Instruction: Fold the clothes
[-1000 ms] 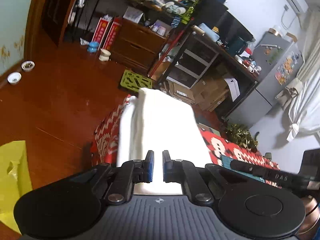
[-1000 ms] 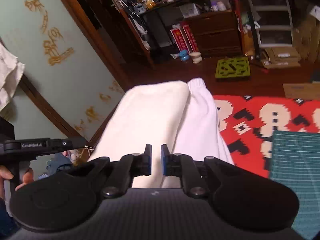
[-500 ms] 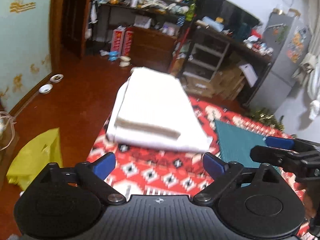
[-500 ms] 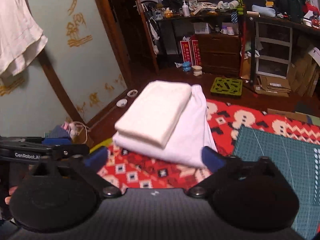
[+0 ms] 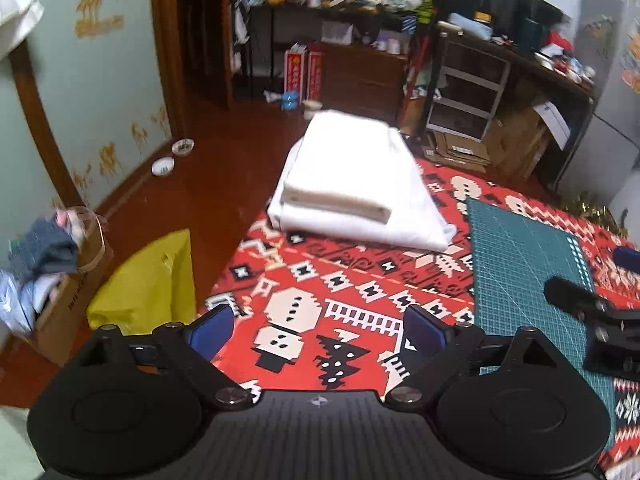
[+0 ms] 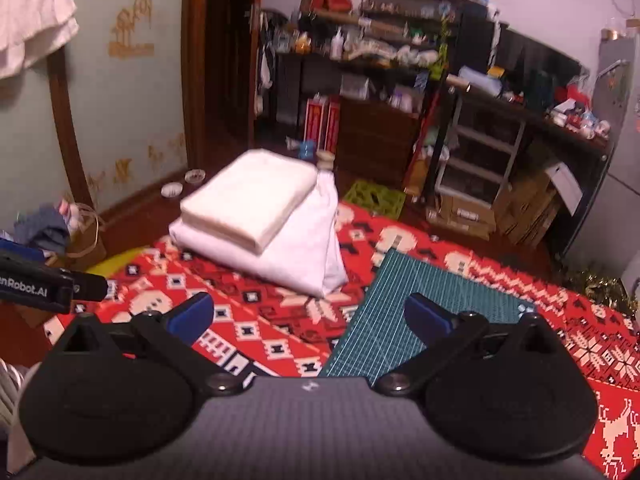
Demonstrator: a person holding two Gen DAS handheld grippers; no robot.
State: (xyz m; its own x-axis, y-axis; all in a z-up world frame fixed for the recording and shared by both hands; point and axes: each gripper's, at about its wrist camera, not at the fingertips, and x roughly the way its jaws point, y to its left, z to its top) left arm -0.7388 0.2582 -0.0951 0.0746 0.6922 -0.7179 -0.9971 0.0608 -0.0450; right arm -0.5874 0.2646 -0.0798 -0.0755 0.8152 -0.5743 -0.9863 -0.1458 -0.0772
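In the left wrist view, the left gripper is hovering with fingers spread wide, gripping nothing. Beyond it, the folded white clothes are lying on the red patterned cloth, just left of the green cutting mat. A yellow bag is sitting left of the cloth.

In the right wrist view, the right gripper is likewise hanging released. The clothes are resting left of the mat. "Robot.AI" is showing on the other gripper's body.
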